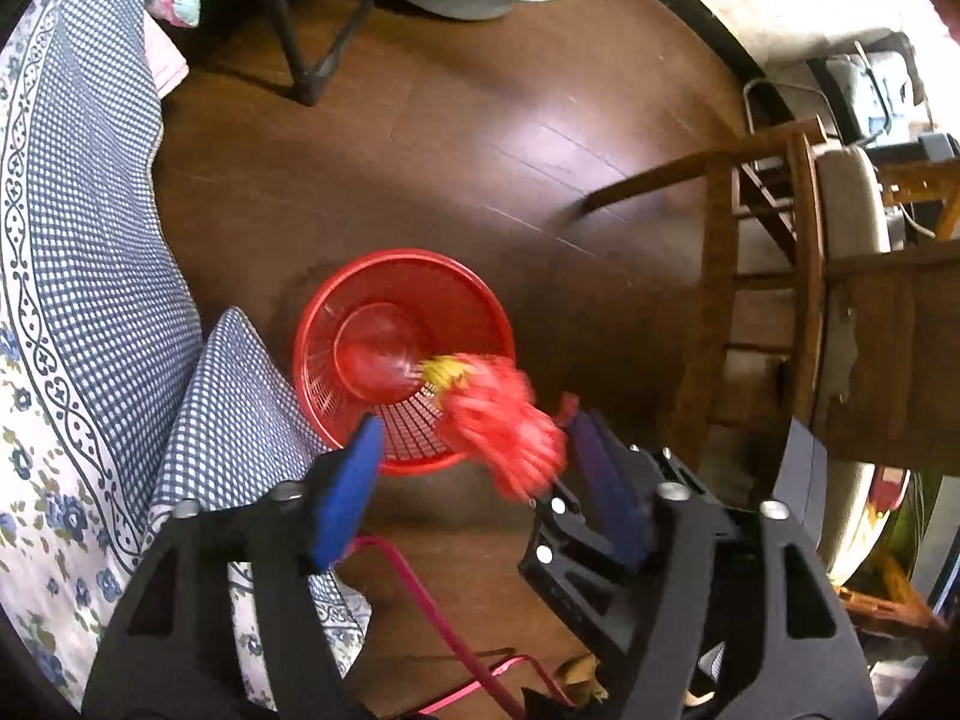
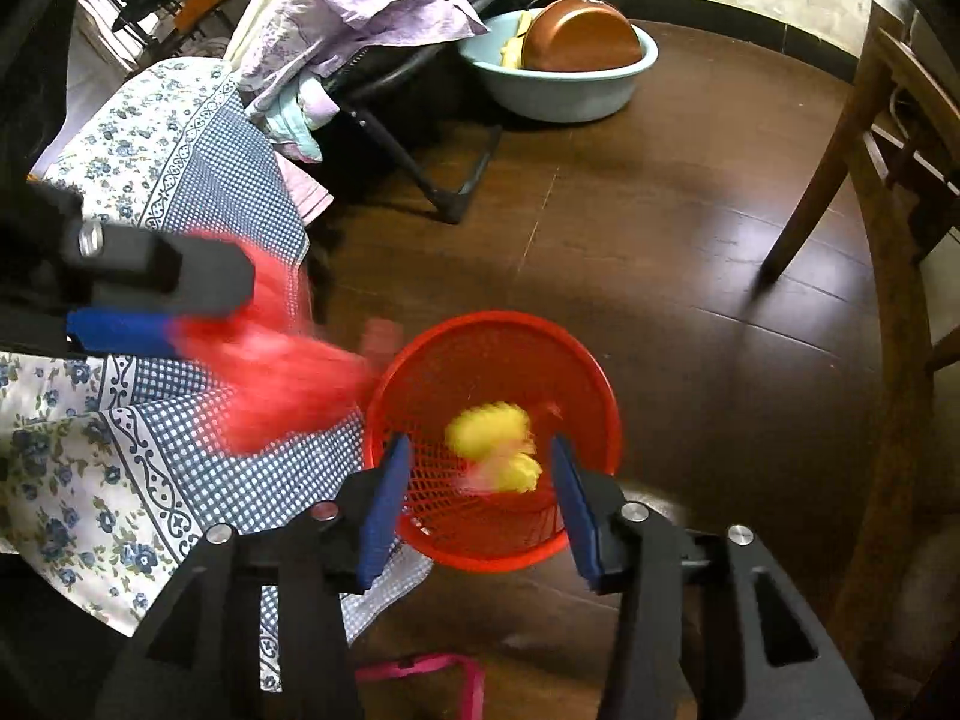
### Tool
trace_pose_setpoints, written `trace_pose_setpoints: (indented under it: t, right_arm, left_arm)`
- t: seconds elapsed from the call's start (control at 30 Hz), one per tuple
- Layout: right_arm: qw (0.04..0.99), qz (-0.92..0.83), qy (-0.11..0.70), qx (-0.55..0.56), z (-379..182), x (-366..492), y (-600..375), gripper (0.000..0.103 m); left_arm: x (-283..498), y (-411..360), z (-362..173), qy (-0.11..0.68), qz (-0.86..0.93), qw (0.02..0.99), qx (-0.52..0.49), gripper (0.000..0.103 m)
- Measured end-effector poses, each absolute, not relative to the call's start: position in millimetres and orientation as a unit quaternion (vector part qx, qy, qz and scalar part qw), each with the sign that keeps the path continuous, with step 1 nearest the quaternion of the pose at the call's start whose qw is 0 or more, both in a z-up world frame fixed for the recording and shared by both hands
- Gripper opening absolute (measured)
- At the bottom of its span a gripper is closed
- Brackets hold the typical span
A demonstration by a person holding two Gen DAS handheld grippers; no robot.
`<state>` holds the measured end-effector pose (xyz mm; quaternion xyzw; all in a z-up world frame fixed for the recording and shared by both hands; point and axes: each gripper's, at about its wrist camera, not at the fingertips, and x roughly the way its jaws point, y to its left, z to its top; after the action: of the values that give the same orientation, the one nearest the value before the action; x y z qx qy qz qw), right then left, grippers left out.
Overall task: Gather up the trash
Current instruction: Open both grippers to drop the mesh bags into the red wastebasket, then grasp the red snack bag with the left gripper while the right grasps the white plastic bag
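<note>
Red basket (image 2: 492, 360), no legible writing

Dark brown wooden floor (image 2: 660, 240), glossy, with window glare on the boards. A blue-and-white checked cloth (image 1: 90, 210) with a floral border hangs along one side, its lower edge reaching the floor. Behind it, a black folding frame (image 2: 420, 150) carries heaped lilac and pale green fabric (image 2: 384, 6). A pale blue basin (image 2: 558, 90) stands on the floor near the frame; a copper-coloured pan (image 2: 582, 36) sits tilted inside it beside something yellow. A wooden chair (image 1: 768, 228) stands on the opposite side. A pink strap (image 1: 432, 600) lies on the floor in the foreground.
</note>
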<state>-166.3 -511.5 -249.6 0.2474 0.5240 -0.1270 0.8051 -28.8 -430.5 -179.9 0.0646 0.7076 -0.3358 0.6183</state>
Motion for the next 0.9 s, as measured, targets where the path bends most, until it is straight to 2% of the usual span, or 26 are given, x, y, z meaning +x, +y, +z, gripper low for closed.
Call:
trace_pose_setpoints:
  t: [0.23, 0.33, 0.43, 0.6, 0.67, 0.9]
  right_arm:
    - [0.81, -0.14, 0.519, 0.236, -233, -168, -513, 0.056]
    - [0.815, -0.141, 0.513, 0.227, -219, -168, -511, 0.06]
    - [0.826, -0.138, 0.505, 0.212, -199, -166, -503, 0.064]
    - [0.85, -0.121, 0.48, 0.18, -154, -155, -480, 0.07]
    - [0.861, -0.112, 0.467, 0.167, -135, -150, -469, 0.071]
    - [0.897, -0.077, 0.419, 0.117, -67, -120, -416, 0.081]
  left_arm:
    - [-30, -427, -167, 0.692, -0.338, 0.633, 0.076, 0.072]
    - [-32, -418, -146, 0.666, -0.344, 0.656, 0.088, 0.073]
    - [-35, -406, -121, 0.637, -0.351, 0.68, 0.095, 0.082]
    - [-41, -376, -71, 0.576, -0.361, 0.725, 0.111, 0.085]
    - [-43, -357, -51, 0.549, -0.358, 0.745, 0.122, 0.089]
    - [-31, -282, -11, 0.5, -0.311, 0.799, 0.12, 0.09]
